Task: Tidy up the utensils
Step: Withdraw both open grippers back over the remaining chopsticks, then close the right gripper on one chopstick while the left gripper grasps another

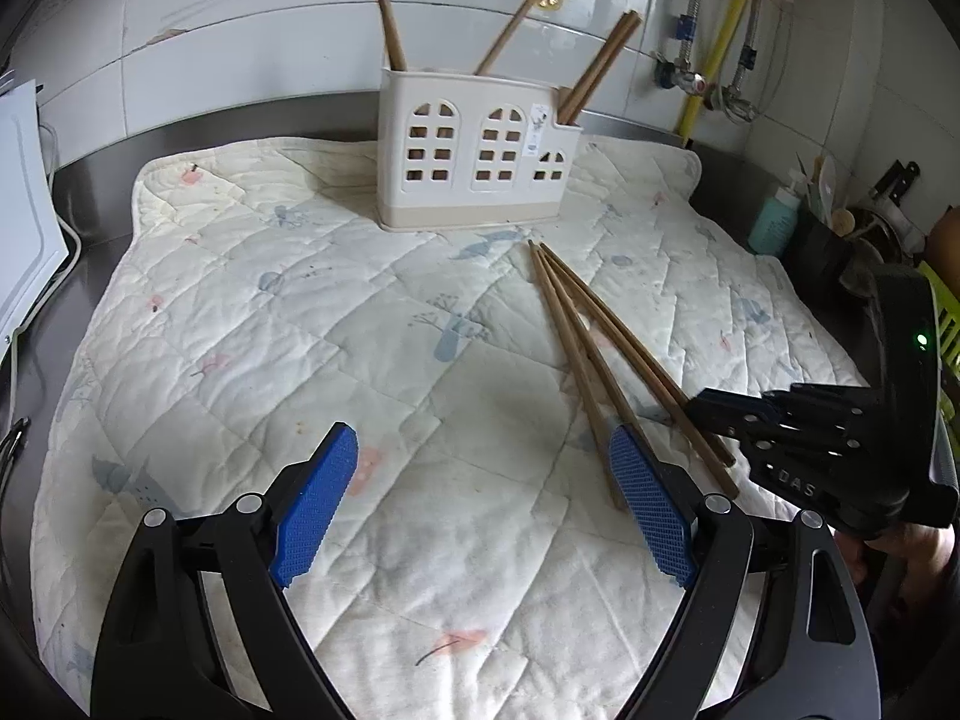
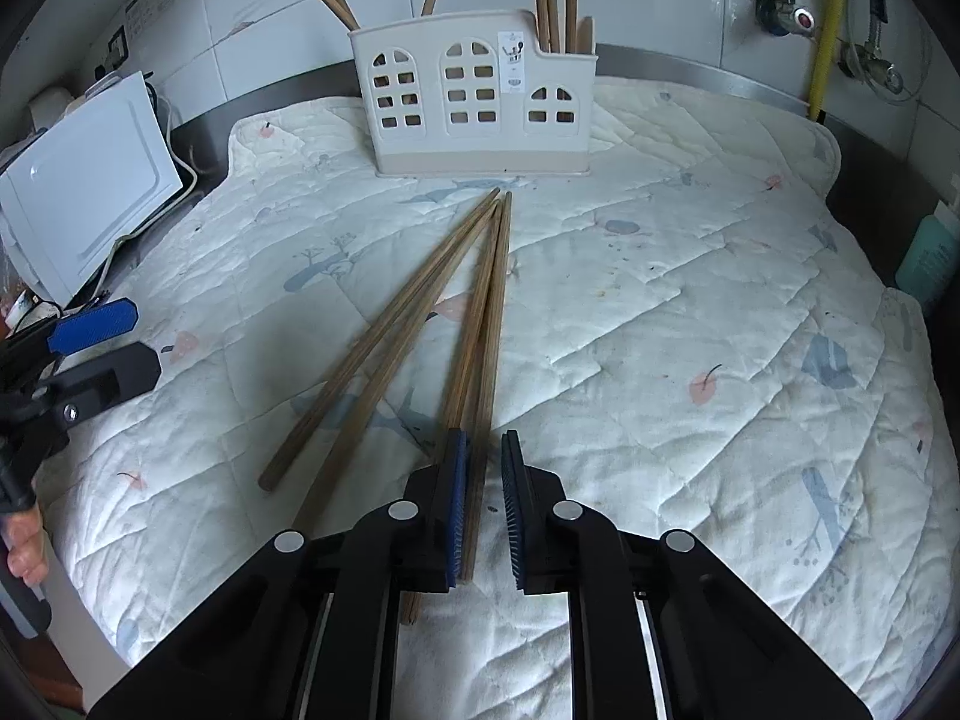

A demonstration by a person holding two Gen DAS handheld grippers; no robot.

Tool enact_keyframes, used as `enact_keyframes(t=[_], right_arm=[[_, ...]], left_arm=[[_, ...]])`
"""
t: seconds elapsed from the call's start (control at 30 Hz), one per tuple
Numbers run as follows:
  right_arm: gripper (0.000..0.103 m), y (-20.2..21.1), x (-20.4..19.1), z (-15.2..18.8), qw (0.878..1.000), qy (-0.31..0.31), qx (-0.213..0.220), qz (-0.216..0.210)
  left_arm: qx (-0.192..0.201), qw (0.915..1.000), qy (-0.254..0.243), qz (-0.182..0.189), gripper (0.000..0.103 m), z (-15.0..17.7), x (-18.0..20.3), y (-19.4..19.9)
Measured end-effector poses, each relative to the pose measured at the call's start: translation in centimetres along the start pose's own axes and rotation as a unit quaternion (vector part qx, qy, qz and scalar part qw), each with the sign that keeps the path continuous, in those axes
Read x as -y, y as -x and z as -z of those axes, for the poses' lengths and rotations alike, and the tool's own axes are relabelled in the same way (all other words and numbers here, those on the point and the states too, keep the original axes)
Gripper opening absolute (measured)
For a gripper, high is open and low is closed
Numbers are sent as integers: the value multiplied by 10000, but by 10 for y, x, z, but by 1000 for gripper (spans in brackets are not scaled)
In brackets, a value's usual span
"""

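Note:
Several wooden chopsticks [image 2: 420, 324] lie in a fan on the quilted mat [image 2: 690, 324], tips toward a cream utensil holder [image 2: 474, 96] that holds several more chopsticks upright. My right gripper [image 2: 485, 504] is low over the near ends, jaws narrowly apart with one chopstick [image 2: 489, 336] lying between them, against the left pad; no grip shows. My left gripper [image 1: 480, 504] is wide open and empty above the mat, left of the chopsticks [image 1: 588, 348]. The holder [image 1: 474, 150] stands at the back in the left wrist view. The right gripper [image 1: 780, 432] shows there at the chopsticks' near ends.
A white appliance [image 2: 84, 180] with a cord stands at the left of the counter. A teal bottle [image 1: 774, 222] and a dark utensil pot [image 1: 822, 252] stand at the right. Pipes and valves [image 1: 696, 78] run along the tiled back wall.

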State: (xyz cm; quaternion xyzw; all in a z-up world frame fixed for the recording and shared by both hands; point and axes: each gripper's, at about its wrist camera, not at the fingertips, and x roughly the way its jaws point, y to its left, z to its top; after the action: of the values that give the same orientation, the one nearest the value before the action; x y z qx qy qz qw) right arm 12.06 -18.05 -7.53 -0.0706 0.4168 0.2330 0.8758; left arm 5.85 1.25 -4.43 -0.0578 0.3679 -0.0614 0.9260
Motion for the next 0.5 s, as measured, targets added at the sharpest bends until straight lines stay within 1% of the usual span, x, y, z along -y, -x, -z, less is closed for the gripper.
enact_keyframes(t=[0.1,0.4,0.43,0.5], right_arm=[[7,-2,1,0,10000,3,14,28],[6,10,17,8,9997,-161,84,134],[6,11,18,9,9997,-172,82,137],[6,12,21,12,9997,-201,82,129]], left_arm=[[-58,9999,-84,19,85,1,7,-4],[-253,9992,-303,54,84,-1,30,-27],[-274,9991,-316,51,83,-2,33,-30],[-327,9988,-349,39,78,-3,38,-36]])
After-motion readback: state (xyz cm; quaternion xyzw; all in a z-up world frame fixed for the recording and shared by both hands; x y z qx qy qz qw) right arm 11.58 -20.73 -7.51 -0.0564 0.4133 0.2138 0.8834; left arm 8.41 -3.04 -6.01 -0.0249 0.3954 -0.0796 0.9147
